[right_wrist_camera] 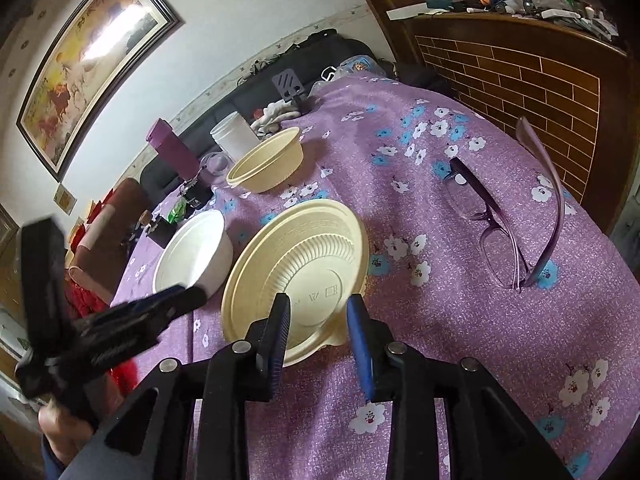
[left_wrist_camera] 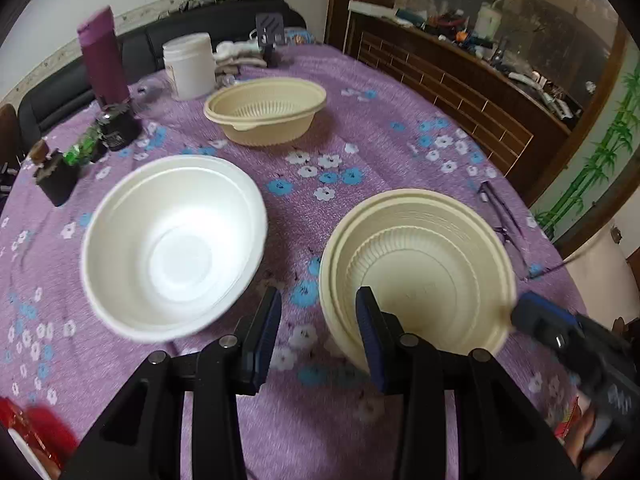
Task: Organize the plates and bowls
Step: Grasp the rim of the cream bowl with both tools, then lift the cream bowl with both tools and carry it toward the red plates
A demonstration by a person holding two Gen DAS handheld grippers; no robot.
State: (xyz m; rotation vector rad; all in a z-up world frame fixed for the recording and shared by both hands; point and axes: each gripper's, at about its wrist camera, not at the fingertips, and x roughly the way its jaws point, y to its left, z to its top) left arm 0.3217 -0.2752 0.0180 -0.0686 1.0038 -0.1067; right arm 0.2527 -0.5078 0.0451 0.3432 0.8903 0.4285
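A stack of cream bowls (left_wrist_camera: 416, 268) sits on the purple flowered tablecloth (left_wrist_camera: 360, 100), with a white bowl (left_wrist_camera: 172, 244) to its left. A further cream bowl (left_wrist_camera: 266, 110) stands behind them. My left gripper (left_wrist_camera: 320, 316) is open over bare cloth between the white bowl and the stack, holding nothing. In the right wrist view my right gripper (right_wrist_camera: 318, 316) is open, its jaws straddling the near rim of the cream stack (right_wrist_camera: 296, 264) without pressing on it. The left gripper (right_wrist_camera: 188, 294) shows blurred beside the white bowl (right_wrist_camera: 192, 252).
Purple-framed glasses (right_wrist_camera: 500, 232) lie right of the stack. A purple bottle (left_wrist_camera: 102, 56), a white jar (left_wrist_camera: 188, 66) and small dark items (left_wrist_camera: 116, 128) crowd the far left. A wooden cabinet (left_wrist_camera: 460, 92) flanks the table's right. Red packaging (left_wrist_camera: 36, 428) lies at the near left.
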